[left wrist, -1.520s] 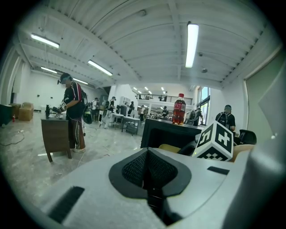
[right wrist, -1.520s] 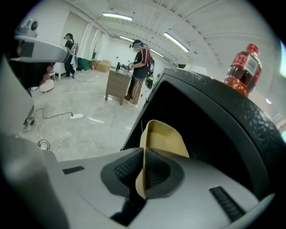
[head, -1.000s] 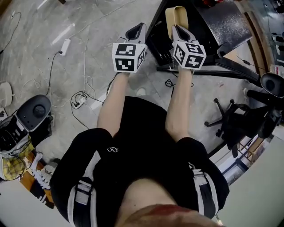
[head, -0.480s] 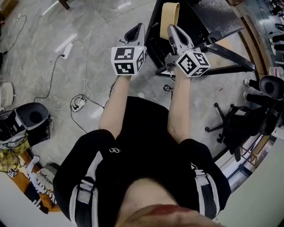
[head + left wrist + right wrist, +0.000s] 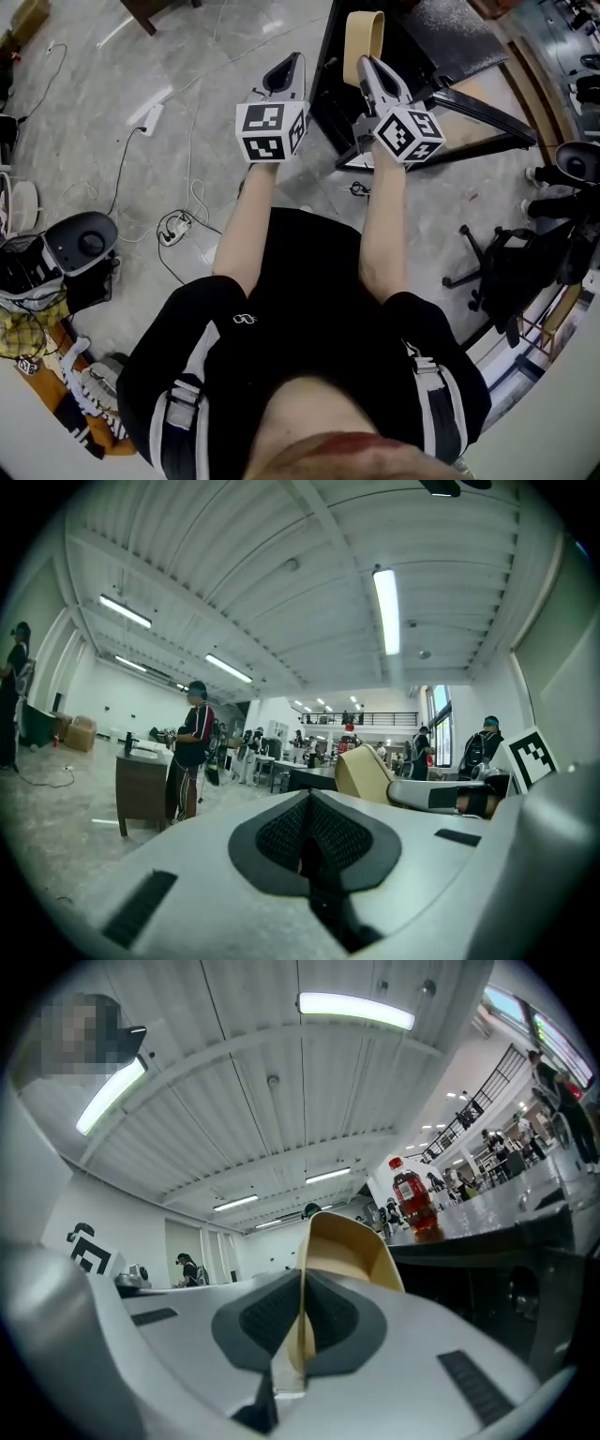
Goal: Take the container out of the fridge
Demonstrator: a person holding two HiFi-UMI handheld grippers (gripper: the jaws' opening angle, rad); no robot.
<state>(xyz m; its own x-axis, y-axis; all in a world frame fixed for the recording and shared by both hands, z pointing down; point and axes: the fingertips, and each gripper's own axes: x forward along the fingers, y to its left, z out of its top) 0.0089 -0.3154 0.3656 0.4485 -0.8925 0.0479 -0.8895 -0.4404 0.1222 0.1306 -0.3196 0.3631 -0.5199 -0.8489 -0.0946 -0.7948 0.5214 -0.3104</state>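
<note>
The container is a tan, thin-walled open tub. My right gripper is shut on its wall and holds it out over the edge of a black table. In the right gripper view the tub's wall stands pinched between the dark pads of the right gripper. My left gripper is beside it to the left, over the floor, shut with nothing in it. The left gripper view shows the left gripper with its pads pressed together, and the tub to its right. No fridge is in view.
A black office chair stands at the right. Cables and a power strip lie on the grey floor at the left, near a grey device. A red bottle stands on the table. A person stands by a brown cabinet.
My right gripper has twisted a little and drifted slightly left with the tub still in it. The left gripper has hardly moved.
</note>
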